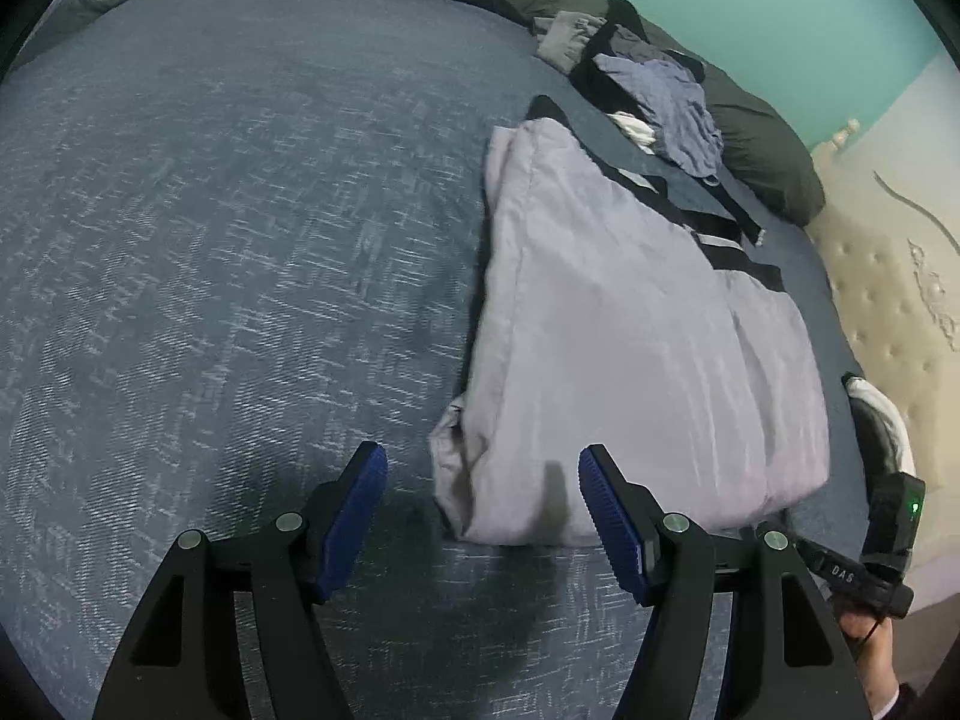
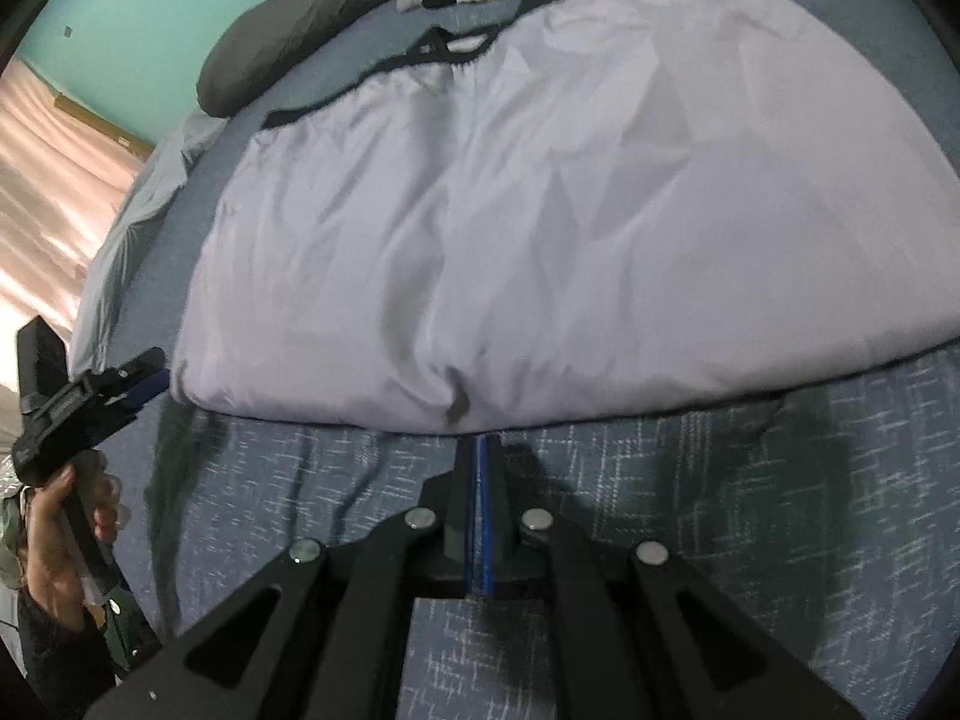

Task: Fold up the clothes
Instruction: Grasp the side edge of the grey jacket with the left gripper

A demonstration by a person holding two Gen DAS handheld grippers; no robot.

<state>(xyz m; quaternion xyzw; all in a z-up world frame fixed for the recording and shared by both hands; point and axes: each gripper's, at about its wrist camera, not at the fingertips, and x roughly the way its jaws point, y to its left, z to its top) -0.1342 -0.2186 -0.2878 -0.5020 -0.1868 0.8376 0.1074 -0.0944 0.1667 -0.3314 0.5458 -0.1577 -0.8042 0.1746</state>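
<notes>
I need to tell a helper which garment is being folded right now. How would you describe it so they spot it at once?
Start from the blue woven bedspread. Its near part holds a broad lavender-grey garment with a black waistband, lying flat in front of both tools. Unlike the crumpled pile of dark and blue clothes heaped by the dark pillow, it is pale, smooth and already folded over.

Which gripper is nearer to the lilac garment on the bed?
Right. The right gripper, jaws shut, almost touches the lilac garment at its near edge. The left gripper, jaws open, sits just short of its corner.
</notes>
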